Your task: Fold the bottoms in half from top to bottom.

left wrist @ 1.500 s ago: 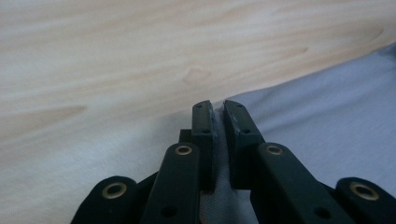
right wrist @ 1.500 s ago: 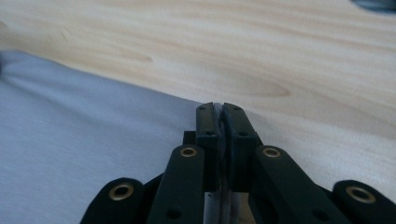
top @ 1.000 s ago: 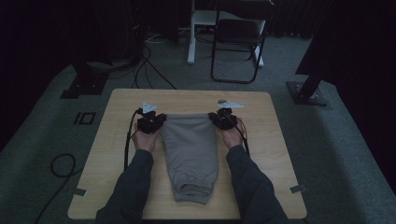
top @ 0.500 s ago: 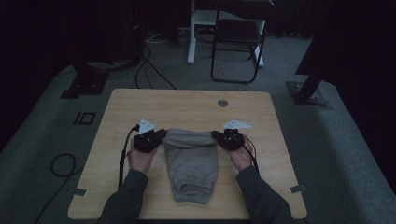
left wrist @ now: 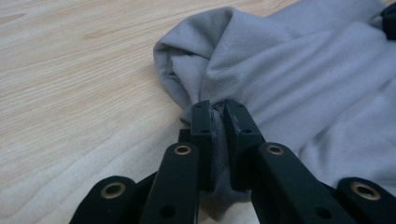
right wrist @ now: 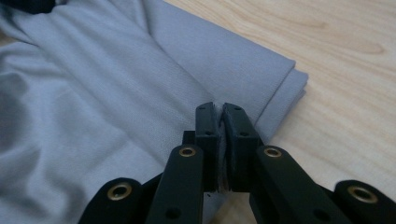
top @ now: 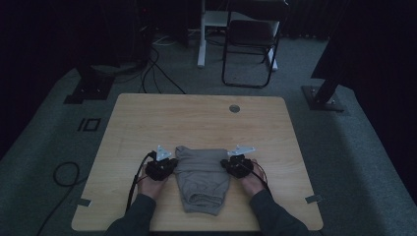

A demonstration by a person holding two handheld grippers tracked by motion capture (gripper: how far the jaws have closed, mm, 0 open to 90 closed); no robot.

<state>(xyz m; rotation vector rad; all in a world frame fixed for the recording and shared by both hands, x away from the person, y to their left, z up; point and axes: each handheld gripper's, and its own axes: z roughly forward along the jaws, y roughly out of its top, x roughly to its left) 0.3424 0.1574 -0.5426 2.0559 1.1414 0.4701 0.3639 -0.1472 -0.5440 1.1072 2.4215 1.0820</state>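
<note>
So that's one grey garment [top: 202, 179] on one table [top: 196, 118], and two grippers [top: 161, 168] [top: 237, 165]. One chair [top: 251, 42] at upper middle.

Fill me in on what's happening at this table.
A person is folding a grey garment on a wooden table, with a gripper in each hand. The left gripper is clamped on the cloth at its bunched left corner, and the right gripper is clamped on its layered right edge. The garment lies partly folded near the person's side of the table.
</note>
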